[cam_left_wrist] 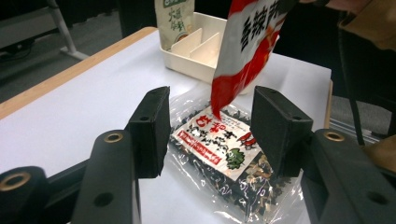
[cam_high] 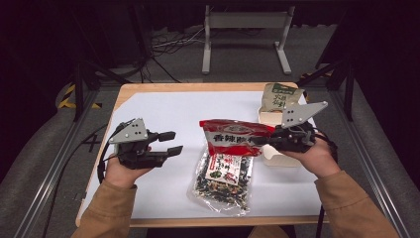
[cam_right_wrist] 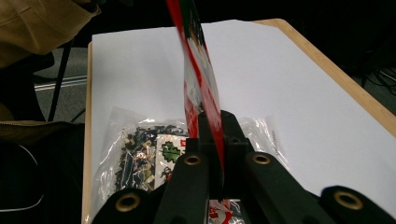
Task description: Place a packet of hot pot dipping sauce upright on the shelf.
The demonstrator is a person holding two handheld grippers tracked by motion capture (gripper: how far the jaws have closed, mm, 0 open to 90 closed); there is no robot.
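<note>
Your left gripper (cam_high: 171, 143) hangs low over the white tabletop (cam_high: 163, 111), jaws partly apart with nothing between them, aimed toward the clear bag of dried mix (cam_high: 224, 179) lying flat near the front edge. That bag is slack and glossy; if you come in level, the pads may skate over the film or pinch only a fold, and the contents will slump to one end on the lift. At centre, the red snack pouch (cam_high: 235, 136) hangs in the air above the clear bag, pinched along one edge by your right gripper (cam_high: 265, 140), jaws clamped tight on it. A grip that thin on a stiff, slick pouch lets it pivot or slide out if you swing quickly, and its lower corner dangles close to the clear bag, so it could drag that bag along. Further right, the white divided tray (cam_left_wrist: 196, 51) already holds a green packet (cam_high: 281, 96) upright in its far slot; the wide pouch could catch a divider or knock that packet over going in.
</note>
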